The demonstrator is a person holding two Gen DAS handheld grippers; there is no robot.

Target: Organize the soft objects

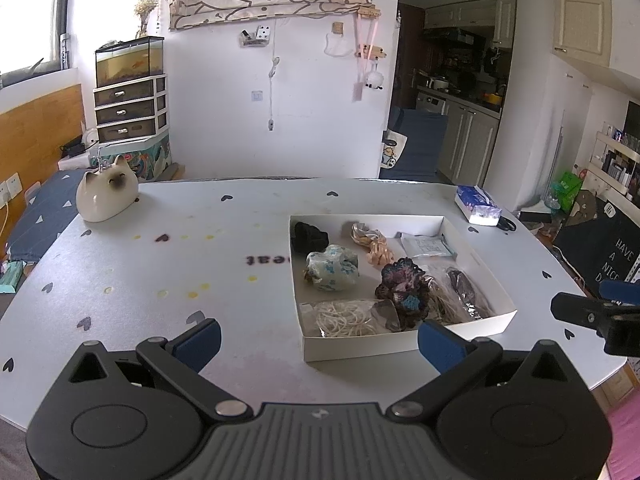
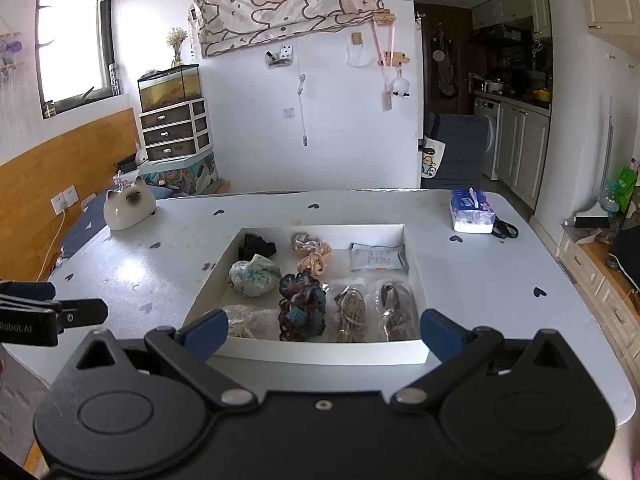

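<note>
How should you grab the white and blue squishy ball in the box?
Come straight down on the white-and-blue patterned fabric bundle and pinch its rounded top. It sits close to the white cardboard tray wall on one side, with clear tray floor around it.

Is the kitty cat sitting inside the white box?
No, the ceramic cat sits on the table at its far left corner, well apart from the white box holding the scrunchies.
</note>
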